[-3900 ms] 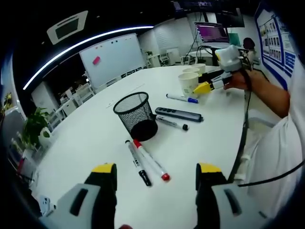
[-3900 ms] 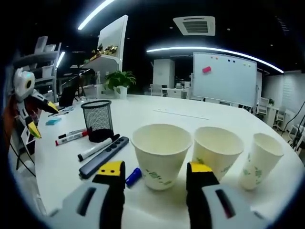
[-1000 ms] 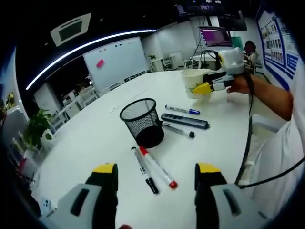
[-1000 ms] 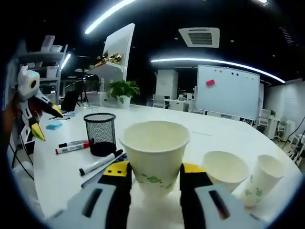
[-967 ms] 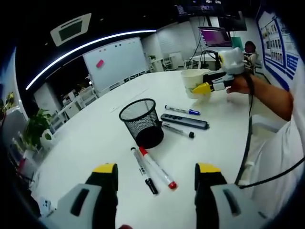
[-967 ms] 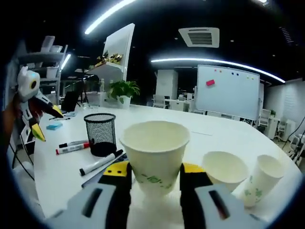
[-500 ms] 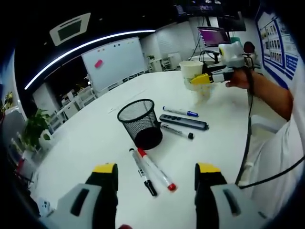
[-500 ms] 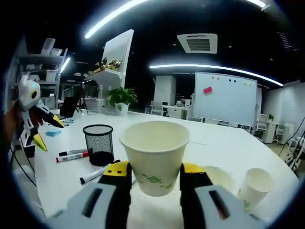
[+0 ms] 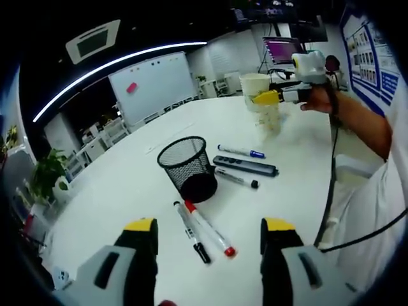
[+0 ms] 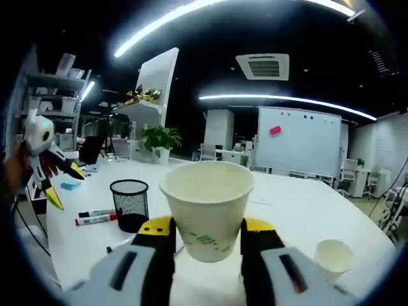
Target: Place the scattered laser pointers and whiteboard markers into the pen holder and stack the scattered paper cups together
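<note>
Desk (image 9: pixel 127 172): large, white, carries all the loose items.

Right tool (image 10: pixel 201 228): jaws narrow, clamped on a paper cup (image 10: pixel 206 207), one yellow-tipped jaw on each side of the cup wall. Cup upright, mouth up, held above the desk; interior not visible from this angle. In the left gripper view the right tool (image 9: pixel 273 97) holds that cup (image 9: pixel 255 86) directly above the other paper cups (image 9: pixel 269 120) standing on the far part of the desk; whether it touches them cannot be told. A person's hand (image 9: pixel 317 102) grips the tool body.

Left tool (image 9: pixel 208 228): jaws wide apart, nothing between them, held above the near desk edge. In the right gripper view it (image 10: pixel 54 182) shows at far left, jaws spread, clear of the desk.

Pen holder (image 9: pixel 187 168): black mesh, upright near the desk centre; nothing seen standing in it.

Laser pointer (image 9: pixel 245 166): dark flat bar, lying just beside the holder. A blue-capped marker (image 9: pixel 240 152) lies beyond it and a black-capped marker (image 9: pixel 236 178) lies on its near side, both flat.

Red-capped marker (image 9: pixel 210 228) and a second black-capped marker (image 9: pixel 190 232): side by side, flat, between the holder and the left tool.

One small paper cup (image 10: pixel 333 259) stands alone at lower right in the right gripper view.
</note>
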### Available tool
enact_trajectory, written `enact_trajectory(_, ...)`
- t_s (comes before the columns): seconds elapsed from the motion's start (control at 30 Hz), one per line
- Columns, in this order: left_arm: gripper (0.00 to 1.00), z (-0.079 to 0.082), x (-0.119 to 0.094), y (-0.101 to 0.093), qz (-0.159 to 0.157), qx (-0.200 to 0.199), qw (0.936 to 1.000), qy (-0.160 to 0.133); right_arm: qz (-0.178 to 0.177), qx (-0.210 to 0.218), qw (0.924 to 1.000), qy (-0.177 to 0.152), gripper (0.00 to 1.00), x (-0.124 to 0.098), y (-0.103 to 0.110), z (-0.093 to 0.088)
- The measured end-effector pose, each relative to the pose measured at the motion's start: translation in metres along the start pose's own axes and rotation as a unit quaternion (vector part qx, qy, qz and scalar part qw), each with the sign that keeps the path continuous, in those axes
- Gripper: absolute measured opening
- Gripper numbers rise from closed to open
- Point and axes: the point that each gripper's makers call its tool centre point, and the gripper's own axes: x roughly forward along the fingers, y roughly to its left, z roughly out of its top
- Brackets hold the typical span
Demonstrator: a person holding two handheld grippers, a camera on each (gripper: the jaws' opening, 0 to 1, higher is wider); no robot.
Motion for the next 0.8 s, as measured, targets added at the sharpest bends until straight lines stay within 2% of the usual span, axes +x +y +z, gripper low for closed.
enact_trajectory(0.2, 0.66, 0.007, -0.004, 0.005, 0.008, 0.002, 0.9999, -0.011, -0.020, 0.007, 0.9998, -0.006, 0.40, -0.004, -0.016, 0.002)
enact_trajectory(0.43, 0.66, 0.003, -0.001, -0.001, -0.002, 0.008, 1.0000, 0.000, -0.033, 0.008, 0.9993, -0.014, 0.40, -0.005, -0.027, 0.007)
enact_trajectory(0.8, 0.65, -0.001, -0.004, 0.004, 0.002, 0.006, 1.0000, 0.003, -0.050, 0.007, 0.9986, -0.012, 0.40, -0.006, -0.042, 0.012)
